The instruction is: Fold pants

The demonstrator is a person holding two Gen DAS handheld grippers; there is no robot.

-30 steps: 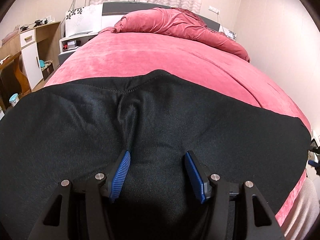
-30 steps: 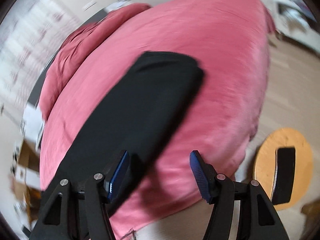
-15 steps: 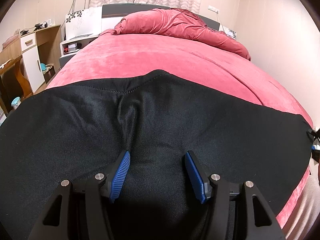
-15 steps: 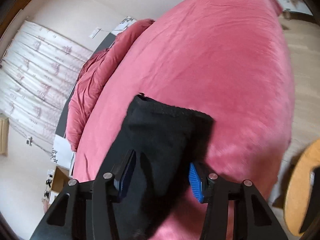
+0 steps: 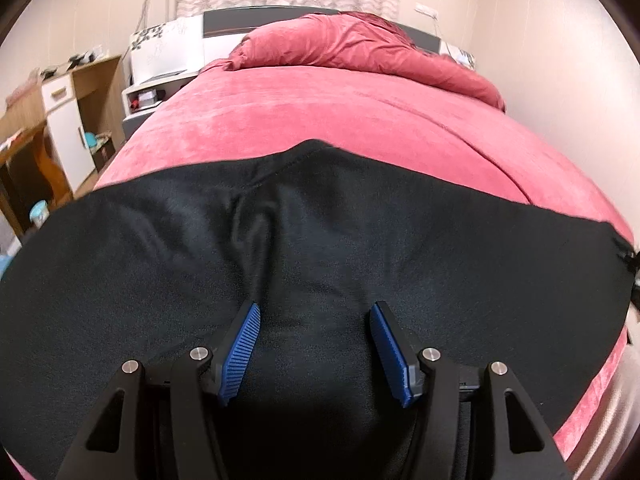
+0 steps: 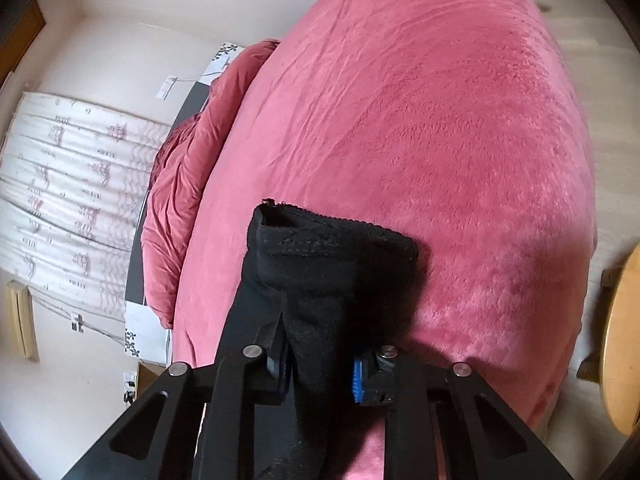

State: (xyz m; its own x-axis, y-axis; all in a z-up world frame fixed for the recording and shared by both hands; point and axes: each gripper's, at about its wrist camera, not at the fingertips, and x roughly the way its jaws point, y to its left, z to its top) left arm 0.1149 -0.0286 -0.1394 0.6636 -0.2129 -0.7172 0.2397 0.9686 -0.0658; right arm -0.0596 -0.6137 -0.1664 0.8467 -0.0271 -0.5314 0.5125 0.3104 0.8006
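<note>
Black pants [image 5: 320, 240] lie spread across the near end of a bed with a pink cover [image 5: 340, 128]. My left gripper [image 5: 314, 320] is open, its blue pads low over the middle of the pants near the crotch seam, holding nothing. In the right wrist view, my right gripper [image 6: 320, 376] is shut on the end of a pant leg [image 6: 328, 264]. The hem sticks out past the fingers and is lifted off the bed cover [image 6: 440, 140].
A bunched pink duvet [image 5: 360, 48] lies at the headboard. A wooden desk and white drawers [image 5: 60, 112] stand left of the bed. A white nightstand [image 5: 156, 88] sits by the headboard. A round wooden stool [image 6: 624, 340] stands on the floor at the right.
My right gripper has moved onto the pant leg end and closed on it, bunching the cloth. The left gripper has stayed open over the pants, with only a slight camera shift.
</note>
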